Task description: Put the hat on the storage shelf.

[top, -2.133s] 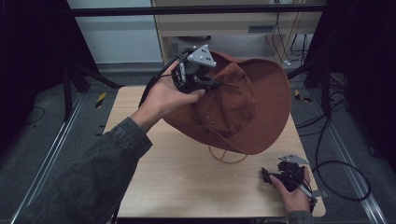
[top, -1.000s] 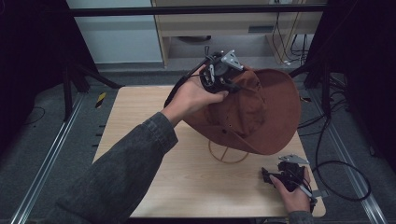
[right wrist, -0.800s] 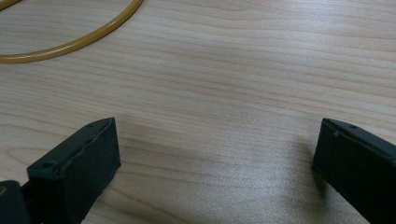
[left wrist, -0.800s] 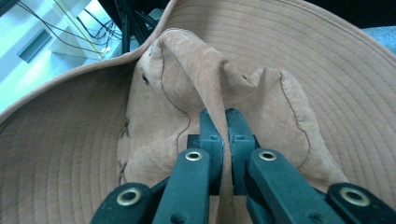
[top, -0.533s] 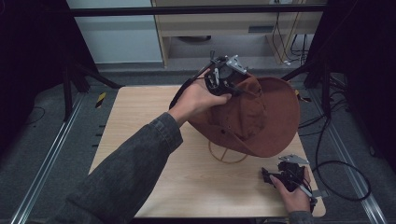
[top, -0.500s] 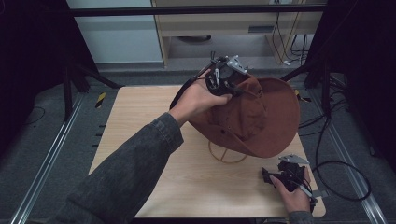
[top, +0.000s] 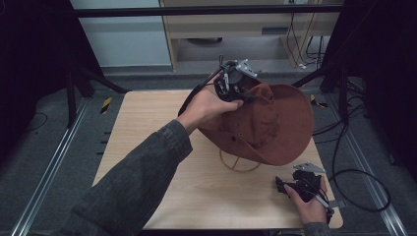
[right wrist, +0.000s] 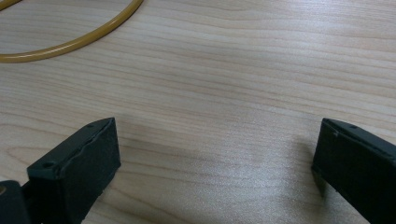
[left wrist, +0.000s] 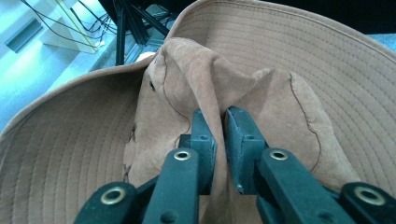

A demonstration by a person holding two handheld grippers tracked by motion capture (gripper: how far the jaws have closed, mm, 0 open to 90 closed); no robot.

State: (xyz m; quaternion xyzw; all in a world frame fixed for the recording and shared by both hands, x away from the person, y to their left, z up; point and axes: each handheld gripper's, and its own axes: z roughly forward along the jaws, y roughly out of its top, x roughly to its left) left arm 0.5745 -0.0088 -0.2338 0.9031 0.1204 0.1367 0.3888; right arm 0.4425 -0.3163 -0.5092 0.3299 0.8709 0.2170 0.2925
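Note:
A brown wide-brimmed hat (top: 275, 123) hangs tilted above the back right of the wooden table (top: 147, 147). My left gripper (top: 246, 91) is shut on a fold of the hat's crown (left wrist: 205, 88), seen pinched between both jaws in the left gripper view. A thin yellow-brown cord loop (top: 239, 163) from the hat lies on the table under it; part of that cord loop (right wrist: 70, 42) curves across the right gripper view. My right gripper (top: 285, 186) rests low at the front right of the table, open, with bare wood between its fingers.
A black cable (top: 359, 191) trails off the table's right edge onto the floor. Metal rails (top: 54, 167) run along both sides of the table. A pale cabinet (top: 236, 34) stands behind the far edge. Bare wood spreads over the table's left half.
My left gripper has carried the hat rightward and farther back, and the hat has swung more upright. The right gripper has stayed in place.

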